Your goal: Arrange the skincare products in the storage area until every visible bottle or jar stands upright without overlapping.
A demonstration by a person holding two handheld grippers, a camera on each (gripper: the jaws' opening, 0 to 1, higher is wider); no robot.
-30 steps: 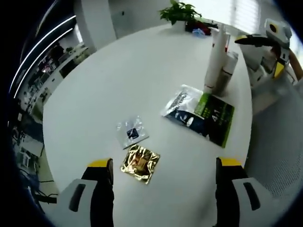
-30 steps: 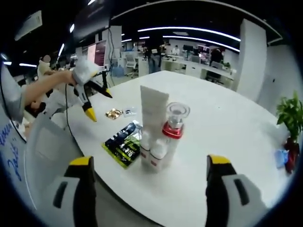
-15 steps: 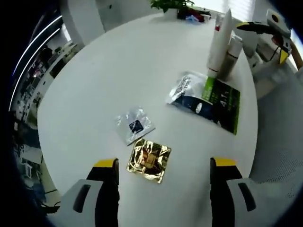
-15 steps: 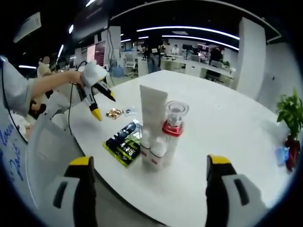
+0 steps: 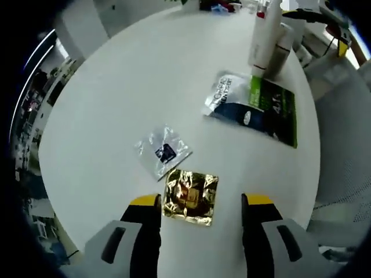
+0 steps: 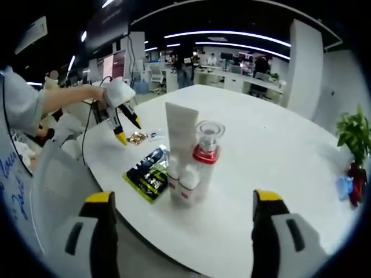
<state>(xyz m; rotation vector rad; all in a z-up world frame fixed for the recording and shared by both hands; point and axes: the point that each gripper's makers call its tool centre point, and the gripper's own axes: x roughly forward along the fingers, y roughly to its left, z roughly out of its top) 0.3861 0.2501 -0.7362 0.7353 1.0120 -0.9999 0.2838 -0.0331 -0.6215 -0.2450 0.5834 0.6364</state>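
Note:
A gold foil sachet (image 5: pixel 191 195) lies flat on the white round table (image 5: pixel 116 98), and my left gripper (image 5: pixel 201 202) hovers open with one yellow tip on each side of it. Beyond it lie a clear sachet (image 5: pixel 162 152) and overlapping dark and green sachets (image 5: pixel 255 107). A white tube (image 6: pixel 178 145) and a pump bottle with a red collar (image 6: pixel 204 159) stand upright and close together. My right gripper (image 6: pixel 184 198) is open, empty and well short of them. In the right gripper view, a hand holds the left gripper (image 6: pixel 128 132) tilted down at the gold sachet (image 6: pixel 137 138).
A potted plant (image 6: pixel 353 133) and a small blue item (image 6: pixel 342 188) sit at the table's far edge. A mesh chair (image 6: pixel 61 174) stands beside the table near the green sachets (image 6: pixel 148 171). Office desks fill the background.
The left gripper has dropped toward the table, so the gold sachet now sits between its tips, and its jaws have narrowed a little. The right gripper has barely moved.

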